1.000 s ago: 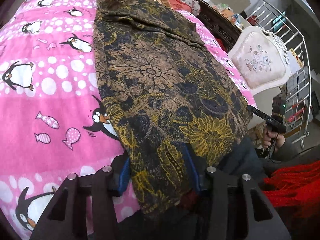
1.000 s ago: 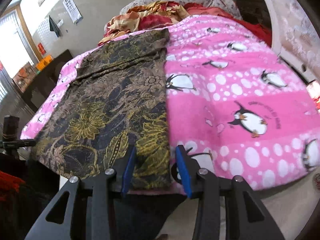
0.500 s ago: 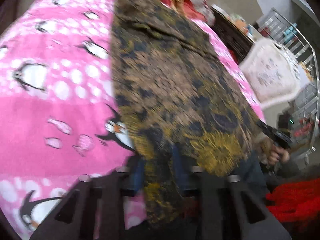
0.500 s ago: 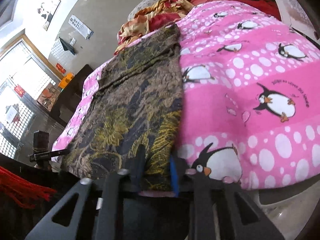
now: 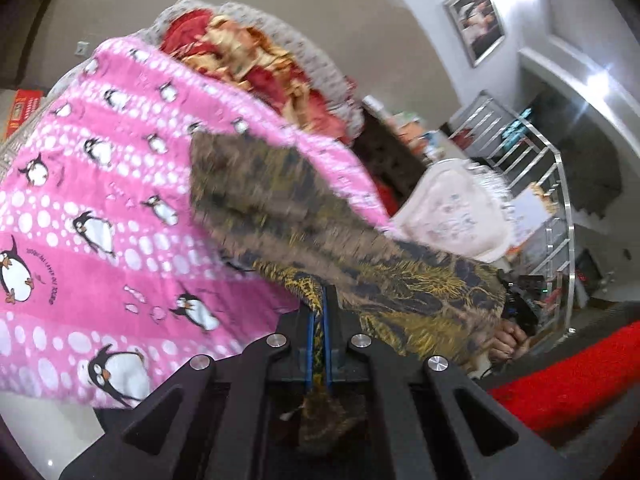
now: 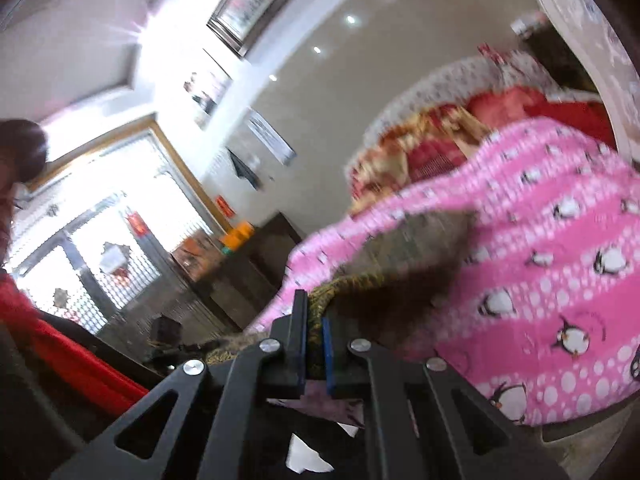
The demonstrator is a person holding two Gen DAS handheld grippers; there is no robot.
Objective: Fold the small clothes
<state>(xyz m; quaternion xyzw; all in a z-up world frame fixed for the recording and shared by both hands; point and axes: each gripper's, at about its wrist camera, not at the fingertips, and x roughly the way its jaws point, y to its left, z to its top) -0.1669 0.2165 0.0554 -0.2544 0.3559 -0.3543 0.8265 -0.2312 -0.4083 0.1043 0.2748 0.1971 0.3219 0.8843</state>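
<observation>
A dark brown and gold floral garment (image 5: 304, 220) lies lengthwise on a pink penguin blanket (image 5: 100, 208). My left gripper (image 5: 318, 320) is shut on its near hem at one corner and holds that edge lifted off the bed. My right gripper (image 6: 314, 328) is shut on the other near corner of the garment (image 6: 400, 276), also raised. The near part of the cloth hangs stretched between the two grippers; its far end still rests on the blanket (image 6: 560, 280). Both views are blurred by motion.
A heap of red and gold bedding (image 5: 256, 64) lies at the head of the bed. A white padded chair (image 5: 452, 216) and a metal rack (image 5: 532, 184) stand beside the bed. A dark cabinet (image 6: 240, 268) and bright window (image 6: 112, 240) are on the other side.
Both grippers closed on the garment's near hem corners and lifted it up. The cameras tilted upward, so the walls and ceiling now show.
</observation>
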